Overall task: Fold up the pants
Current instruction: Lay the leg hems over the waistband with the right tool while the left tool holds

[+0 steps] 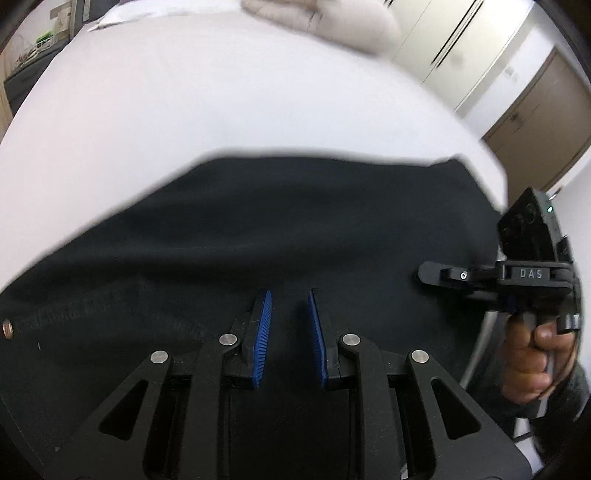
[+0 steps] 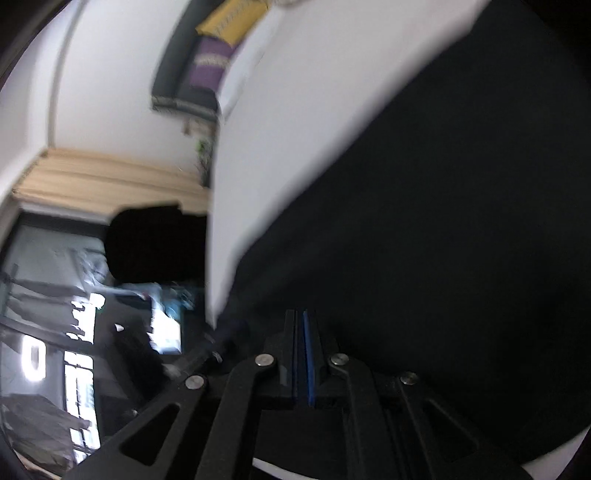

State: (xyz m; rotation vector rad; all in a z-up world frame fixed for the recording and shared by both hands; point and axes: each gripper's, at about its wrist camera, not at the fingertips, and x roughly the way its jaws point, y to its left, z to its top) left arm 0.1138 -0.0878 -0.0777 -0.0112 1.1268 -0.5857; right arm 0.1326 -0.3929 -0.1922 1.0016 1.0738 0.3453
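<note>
Black pants point(image 1: 258, 229) lie spread on a white bed point(image 1: 184, 103). My left gripper point(image 1: 290, 295) hovers just above the cloth near its front part, its blue pads apart and nothing between them. The waistband with a metal rivet point(image 1: 7, 328) shows at the far left. My right gripper point(image 1: 424, 275) appears at the right edge of the left wrist view, held by a hand point(image 1: 532, 365) over the pants' right side. In the blurred right wrist view the right gripper point(image 2: 304, 314) has its blue pads pressed together over the black pants point(image 2: 424, 221); no cloth shows between them.
A beige bundle of cloth point(image 1: 317, 22) lies at the bed's far edge. White closet doors point(image 1: 454, 40) and a brown door point(image 1: 543, 122) stand beyond the bed at right. The right wrist view shows a curtain point(image 2: 110, 177) and dark furniture point(image 2: 74, 332) off the bed's side.
</note>
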